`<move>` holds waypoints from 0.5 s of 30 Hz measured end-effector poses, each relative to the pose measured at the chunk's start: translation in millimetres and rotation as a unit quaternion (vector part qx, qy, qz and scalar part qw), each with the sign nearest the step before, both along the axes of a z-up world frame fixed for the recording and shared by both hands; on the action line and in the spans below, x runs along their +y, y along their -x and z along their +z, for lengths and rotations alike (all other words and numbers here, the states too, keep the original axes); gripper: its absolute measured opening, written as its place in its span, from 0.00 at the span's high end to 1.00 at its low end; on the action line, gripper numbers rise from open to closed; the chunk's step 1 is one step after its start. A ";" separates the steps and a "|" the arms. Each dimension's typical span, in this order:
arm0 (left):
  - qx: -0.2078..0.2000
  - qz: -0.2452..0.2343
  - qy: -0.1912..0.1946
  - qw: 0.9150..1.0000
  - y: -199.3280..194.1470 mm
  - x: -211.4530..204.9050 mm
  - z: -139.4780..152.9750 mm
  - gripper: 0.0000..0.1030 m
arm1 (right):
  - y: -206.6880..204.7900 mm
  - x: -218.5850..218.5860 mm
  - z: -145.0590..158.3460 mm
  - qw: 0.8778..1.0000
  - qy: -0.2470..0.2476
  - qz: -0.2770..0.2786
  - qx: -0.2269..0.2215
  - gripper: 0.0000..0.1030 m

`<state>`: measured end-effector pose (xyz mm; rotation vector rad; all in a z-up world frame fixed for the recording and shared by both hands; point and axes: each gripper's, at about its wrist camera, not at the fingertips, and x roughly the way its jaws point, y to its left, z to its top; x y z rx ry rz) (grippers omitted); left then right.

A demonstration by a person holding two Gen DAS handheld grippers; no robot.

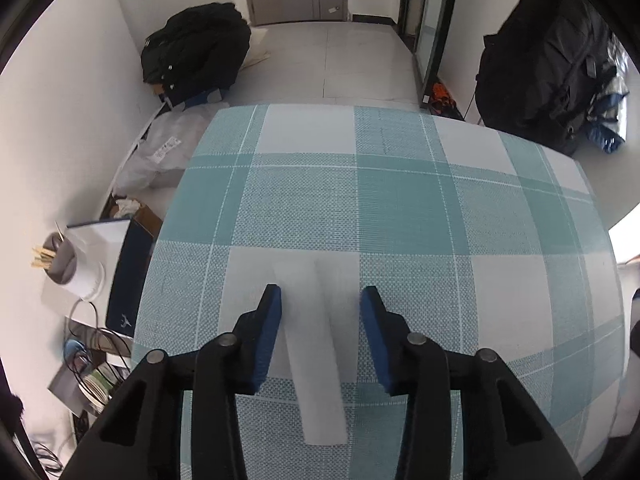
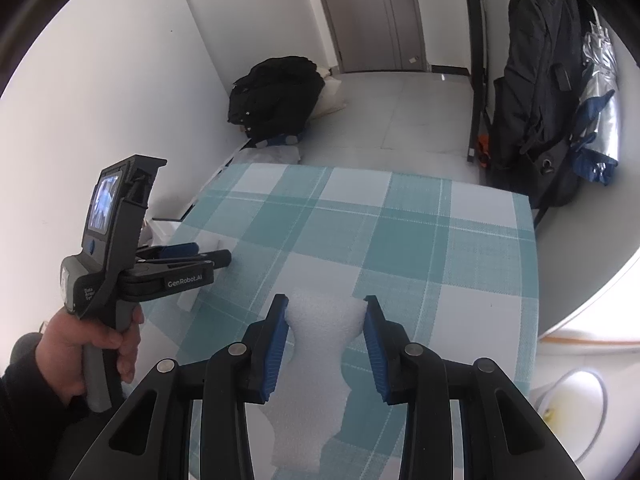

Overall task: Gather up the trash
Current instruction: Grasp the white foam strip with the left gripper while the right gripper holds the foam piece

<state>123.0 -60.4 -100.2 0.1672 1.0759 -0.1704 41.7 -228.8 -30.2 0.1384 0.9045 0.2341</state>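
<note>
A long white foam strip [image 1: 312, 360] lies on the teal-and-white checked tablecloth [image 1: 400, 208], running between the fingers of my left gripper [image 1: 320, 292]. The left pad sits at the strip's edge. Bare cloth shows between the strip and the right pad, so the jaws stand apart around it. The right wrist view shows that gripper [image 2: 216, 258] from the side, held by a hand [image 2: 80, 344], with the strip [image 2: 188, 300] under it. My right gripper [image 2: 326, 302] is shut on a wavy-edged piece of white foam [image 2: 316, 344], held above the cloth [image 2: 400, 240].
A white round bin [image 2: 572, 400] stands on the floor past the table's right edge. A black backpack [image 2: 536, 92] leans at the far right and a dark jacket [image 2: 276, 96] lies by the wall. Left of the table are a cup of sticks [image 1: 60, 256], boxes and cables.
</note>
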 end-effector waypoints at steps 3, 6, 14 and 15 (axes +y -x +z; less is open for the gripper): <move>-0.010 0.001 -0.018 1.000 1.2 -0.1 1.3 0.83 | 0.5 -1.2 -0.1 1.000 0.000 -0.002 -0.001 0.65; -0.006 0.010 -0.008 1.000 -1.3 6.2 2.9 0.88 | 1.5 -2.4 0.7 1.000 0.000 -0.004 -0.002 0.65; -0.001 0.012 0.016 1.000 -0.9 12.8 6.2 0.94 | 6.1 -2.5 5.0 1.000 0.006 -0.005 -0.008 0.65; -0.002 0.012 0.019 1.000 0.2 13.4 7.0 0.94 | 6.7 -2.4 5.5 1.000 0.006 -0.006 -0.009 0.65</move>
